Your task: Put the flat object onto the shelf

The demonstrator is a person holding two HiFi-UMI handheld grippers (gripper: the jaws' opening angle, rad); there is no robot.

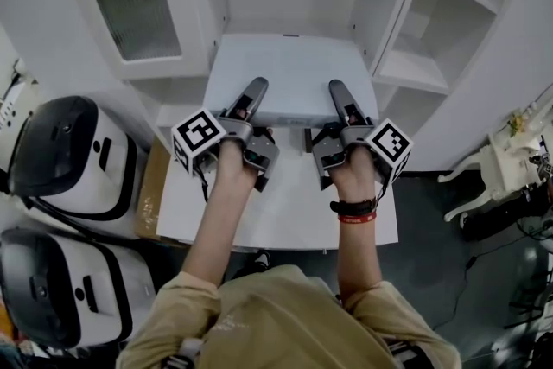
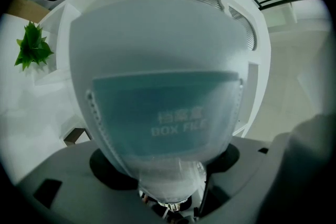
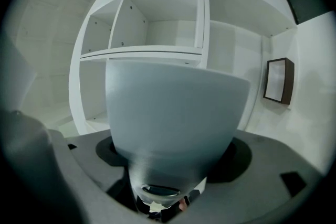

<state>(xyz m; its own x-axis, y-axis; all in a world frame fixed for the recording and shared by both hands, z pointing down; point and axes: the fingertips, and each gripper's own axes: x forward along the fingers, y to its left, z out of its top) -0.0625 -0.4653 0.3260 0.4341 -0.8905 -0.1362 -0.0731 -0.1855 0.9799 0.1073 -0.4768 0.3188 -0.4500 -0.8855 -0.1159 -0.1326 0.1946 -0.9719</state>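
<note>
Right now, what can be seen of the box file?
The box file is a flat, pale grey rectangular case, plastic-looking and slightly translucent. It lies level, broad face up, its far end reaching into the middle bay of the white shelf. The left gripper view shows a teal panel printed BOX FILE. The left gripper and right gripper each clamp its near edge; whether it rests on the shelf board cannot be told.

- A white shelf unit point(image 1: 294, 13) with open compartments fills the far side, with a ribbed-glass door point(image 1: 134, 9) at its left.
- A white table point(image 1: 294, 220) stands in front of it.
- Dark floor point(image 1: 449, 264) lies to the right, with white curly-legged furniture point(image 1: 492, 168) standing on it.
- Two white-and-black machines point(image 1: 73, 151) sit at the left.
- A green plant point(image 2: 32, 50) stands against a white wall.
</note>
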